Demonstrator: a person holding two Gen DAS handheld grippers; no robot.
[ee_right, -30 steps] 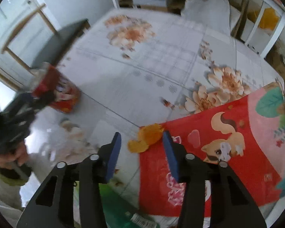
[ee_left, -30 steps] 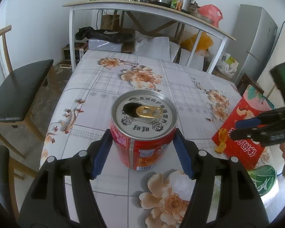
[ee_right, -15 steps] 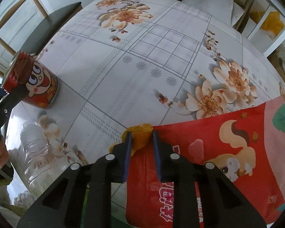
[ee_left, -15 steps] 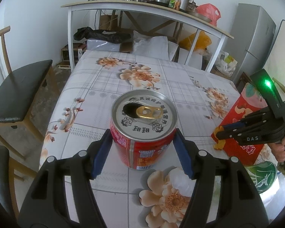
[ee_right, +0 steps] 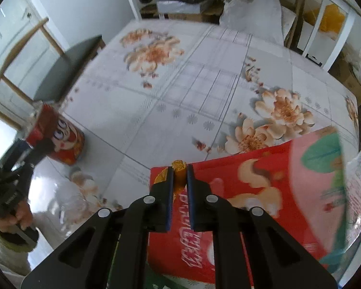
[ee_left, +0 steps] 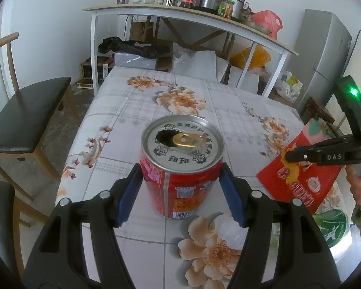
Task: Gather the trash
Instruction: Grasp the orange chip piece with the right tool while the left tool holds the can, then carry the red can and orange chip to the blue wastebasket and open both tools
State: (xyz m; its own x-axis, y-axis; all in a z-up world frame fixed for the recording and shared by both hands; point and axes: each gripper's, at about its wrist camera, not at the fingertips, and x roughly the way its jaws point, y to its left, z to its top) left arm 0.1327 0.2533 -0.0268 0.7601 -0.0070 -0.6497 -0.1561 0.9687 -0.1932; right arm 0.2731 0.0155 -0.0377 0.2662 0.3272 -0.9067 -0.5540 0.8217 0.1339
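Note:
A red drink can (ee_left: 180, 183) with an open silver top stands on the flowered tablecloth (ee_left: 156, 110). My left gripper (ee_left: 179, 175) is shut on it, one blue pad on each side. The can (ee_right: 60, 144) also shows at the left of the right wrist view. My right gripper (ee_right: 179, 171) is closing on a piece of orange peel (ee_right: 179, 166), and the pads press it from both sides. The peel (ee_left: 291, 173) hangs from that gripper (ee_left: 288, 155) just above a red snack bag (ee_right: 264, 192) lying on the table's right side.
A crushed clear plastic bottle (ee_right: 69, 200) lies near the front edge, and a green-labelled packet (ee_left: 332, 226) sits by the snack bag (ee_left: 300, 185). A dark-seated chair (ee_left: 29, 118) stands to the left. Beyond the table are a white shelf (ee_left: 180, 12) with jars and a fridge (ee_left: 325, 60).
My right gripper's jaws have come together on the orange peel and raised it off the table over the snack bag. The left gripper and can have not moved.

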